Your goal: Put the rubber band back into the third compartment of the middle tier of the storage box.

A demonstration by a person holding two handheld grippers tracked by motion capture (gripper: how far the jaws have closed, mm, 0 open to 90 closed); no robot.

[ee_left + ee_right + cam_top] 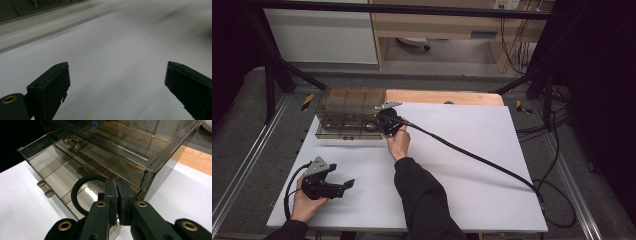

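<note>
A smoky see-through drawer box (343,102) stands at the table's far left, and its lower drawer (53,176) is pulled out. My right gripper (117,192) is shut on a black ring (75,192), which hangs over the open drawer's near corner. In the high view the right gripper (382,124) sits at the box's right front corner with the ring (370,126) sticking out to its left. My left gripper (343,186) rests low at the table's front left. Its jaws stand wide open over bare white tabletop (117,75).
A white table sheet (472,150) covers most of the wooden top (447,96). The right gripper's black cable (472,157) runs across the sheet to the right edge. A dark frame and rails border the table.
</note>
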